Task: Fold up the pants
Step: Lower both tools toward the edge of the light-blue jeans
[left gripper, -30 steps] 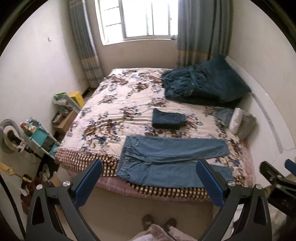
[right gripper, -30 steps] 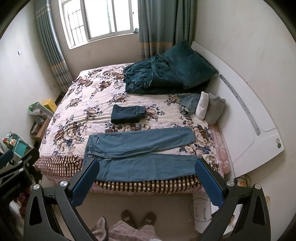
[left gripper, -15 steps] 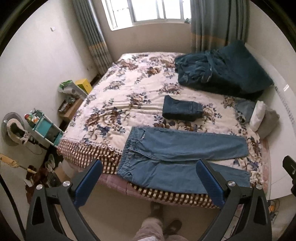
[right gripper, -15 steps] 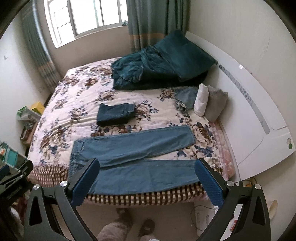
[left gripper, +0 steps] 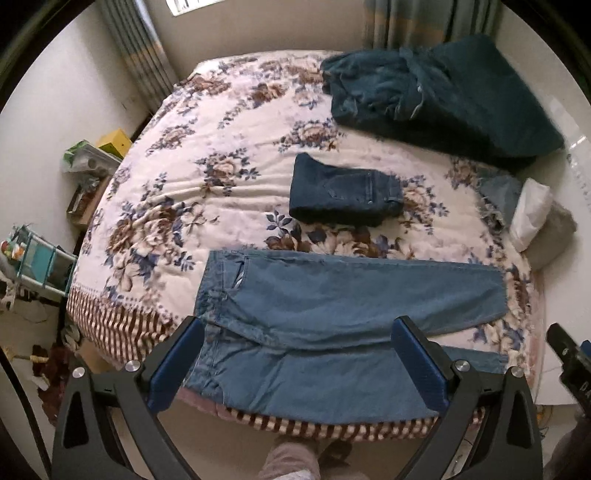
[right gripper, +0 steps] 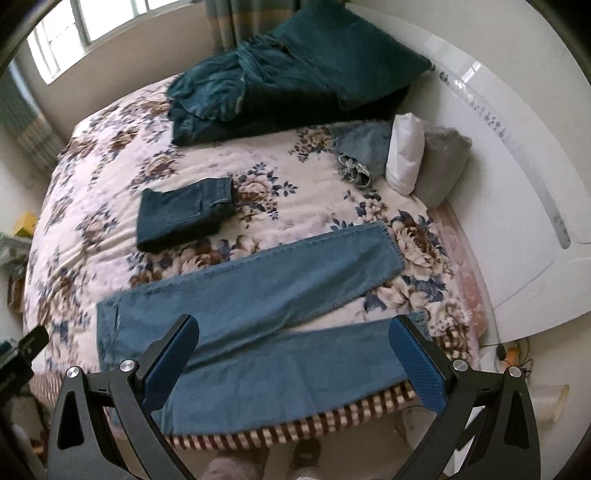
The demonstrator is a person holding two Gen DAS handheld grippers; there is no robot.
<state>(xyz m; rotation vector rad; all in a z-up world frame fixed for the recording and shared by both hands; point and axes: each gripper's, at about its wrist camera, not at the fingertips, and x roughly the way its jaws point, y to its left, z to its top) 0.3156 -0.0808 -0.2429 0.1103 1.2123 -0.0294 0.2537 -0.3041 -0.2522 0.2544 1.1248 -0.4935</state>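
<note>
While spread wide, both claws (left gripper: 297, 363) (right gripper: 293, 363) above pants (left gripper: 332, 306).

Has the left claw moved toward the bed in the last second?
Yes. The left claw has come forward and down toward the light blue pants: the bed now fills its view and the window has nearly slid off the top edge.

Soft daylight enters from the window (right gripper: 74, 33), blown out to white, and the bed (left gripper: 207, 177) is evenly lit with faint shadows; glare streaks the glossy headboard (right gripper: 476, 70) (both views smeared by motion blur), with fisheye bending and black corners
</note>
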